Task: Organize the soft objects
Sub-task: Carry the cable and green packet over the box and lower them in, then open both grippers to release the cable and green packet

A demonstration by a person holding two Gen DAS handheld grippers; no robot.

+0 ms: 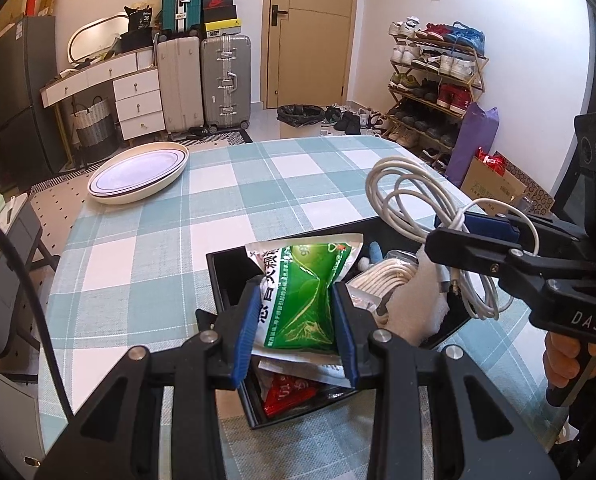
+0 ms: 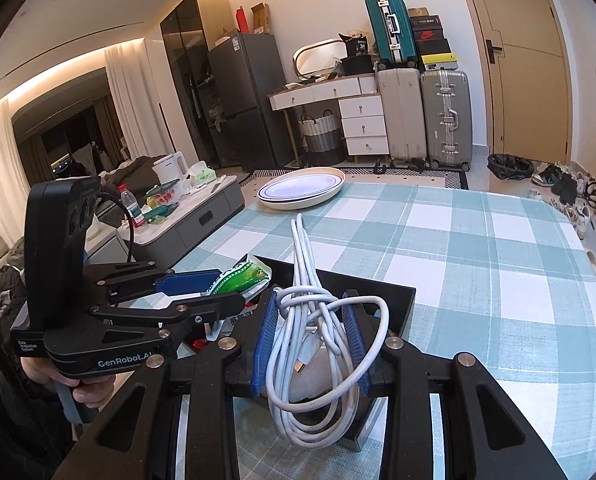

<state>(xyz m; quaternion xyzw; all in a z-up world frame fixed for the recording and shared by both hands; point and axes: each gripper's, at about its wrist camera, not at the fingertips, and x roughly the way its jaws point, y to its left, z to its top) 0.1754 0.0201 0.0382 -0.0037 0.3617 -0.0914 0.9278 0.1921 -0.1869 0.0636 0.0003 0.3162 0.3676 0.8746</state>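
Pinching a green sachet (image 1: pixel 303 296) between its blue pads, the left claw (image 1: pixel 298 320) was seen at the lower centre of the left wrist view, the packet being squeezed narrow at its middle and held above a black tray (image 1: pixel 222 276). In the tray, below the sachet, a red packet (image 1: pixel 288 394) and a white one were lying, and a coil of white rope (image 1: pixel 381 280) and a white foam piece (image 1: pixel 415 304) were found further to the right. The tray was resting on a tabletop (image 1: pixel 226 200) covered with a teal and white checked cloth. At the upper left of the cloth an oval cream plate (image 1: pixel 138 174) was set, well apart from the tray.

At the right edge of the same view the right claw (image 1: pixel 453 234) was seen pressed onto a bundle of white cable (image 1: pixel 413 192), whose loops were standing up above and hanging below the fingers. In the right wrist view the right claw (image 2: pixel 311 340) was shown at the lower centre, its blue pads closed against the knotted middle of the white cable (image 2: pixel 317 320), with the loops drooping over the near edge of the black tray (image 2: pixel 401 300). At the left of that view the left claw (image 2: pixel 218 292) was seen holding the green sachet (image 2: pixel 240 276) over the tray. The oval plate (image 2: pixel 301 188) was visible at the upper centre, on the far end of the tabletop (image 2: pixel 457 248).
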